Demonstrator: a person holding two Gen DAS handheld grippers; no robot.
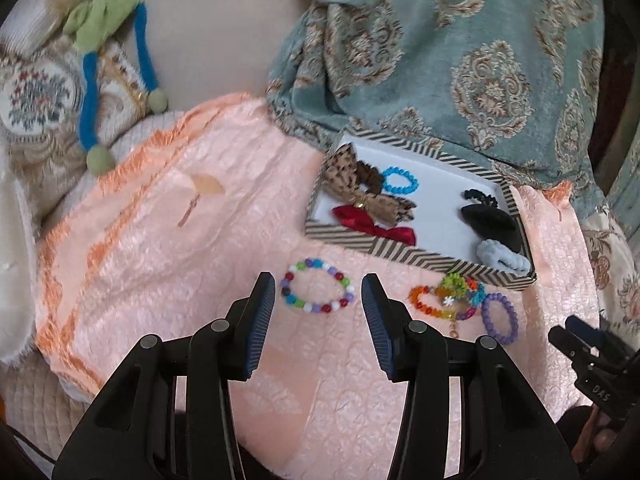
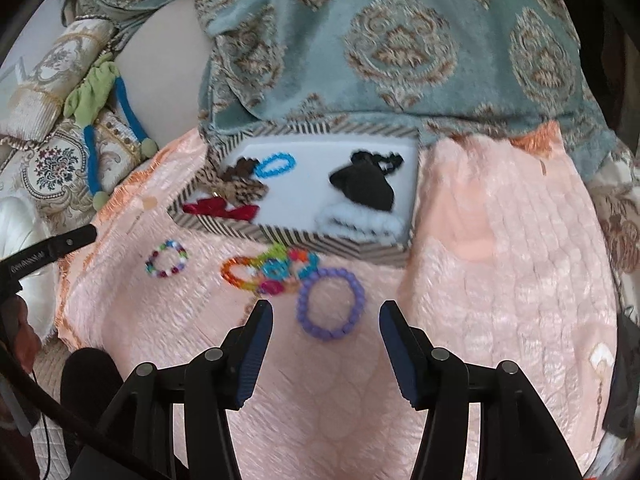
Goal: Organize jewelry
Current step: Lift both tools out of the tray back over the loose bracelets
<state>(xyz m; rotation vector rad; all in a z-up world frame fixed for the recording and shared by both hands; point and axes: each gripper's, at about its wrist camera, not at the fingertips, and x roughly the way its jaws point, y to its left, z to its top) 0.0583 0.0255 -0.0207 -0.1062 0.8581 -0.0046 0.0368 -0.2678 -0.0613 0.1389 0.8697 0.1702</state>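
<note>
A multicoloured bead bracelet (image 1: 318, 287) lies on the pink blanket, just ahead of my left gripper (image 1: 318, 289), whose fingers stand open on either side of it without touching. A purple bead bracelet (image 2: 331, 304) lies between and slightly ahead of the tips of my right gripper (image 2: 326, 314), also open and empty. Between the two lies a tangle of bright bead bracelets (image 2: 268, 274). Behind them sits a striped-rim box (image 1: 400, 254) with a white floor, holding bows, a blue bracelet (image 1: 400, 180), black hair ties and a pale scrunchie (image 1: 502, 258).
A teal patterned blanket (image 1: 460, 52) is heaped behind the box. A green and blue fabric toy (image 1: 112, 32) lies on embroidered cushions at the far left. The pink blanket (image 2: 500, 260) spreads wide to the right of the box.
</note>
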